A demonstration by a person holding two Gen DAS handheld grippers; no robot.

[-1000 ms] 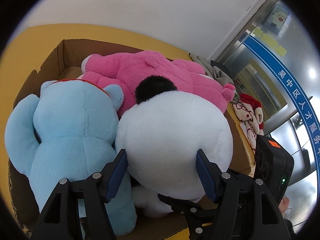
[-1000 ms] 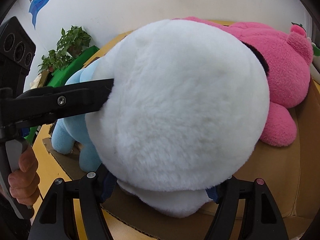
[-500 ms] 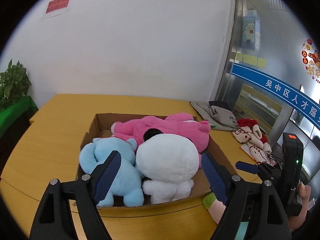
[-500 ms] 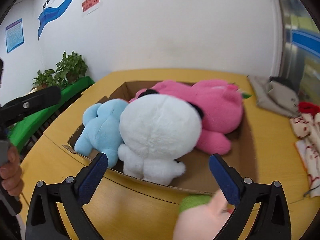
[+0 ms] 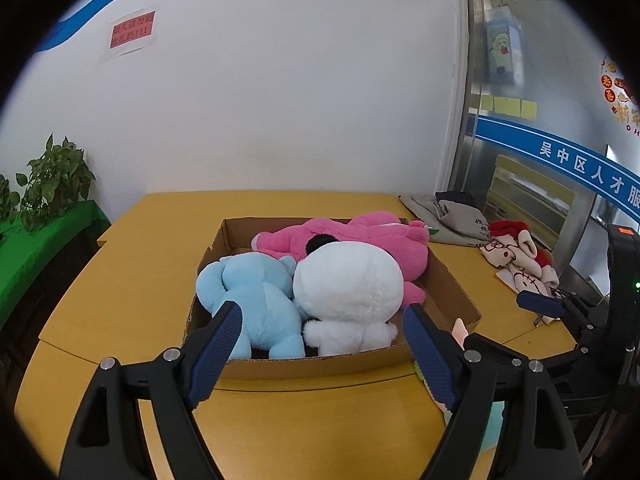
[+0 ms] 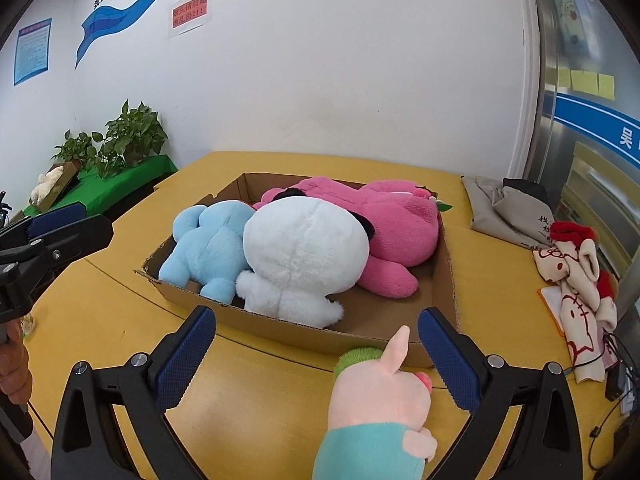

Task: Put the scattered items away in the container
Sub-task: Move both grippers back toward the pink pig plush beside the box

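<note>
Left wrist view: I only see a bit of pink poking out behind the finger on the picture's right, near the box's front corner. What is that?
Observer: The right wrist view shows it whole. It is a small plush toy with a pink face, green tuft and teal body, lying on the table outside the cardboard box.
Operator: Is the right gripper holding it?
Observer: No. The right gripper is wide open above the toy and clamps nothing.
Operator: Anything else I miss?
Observer: What looks like a beige plush lies on the green-covered side table beside the plants.
</note>
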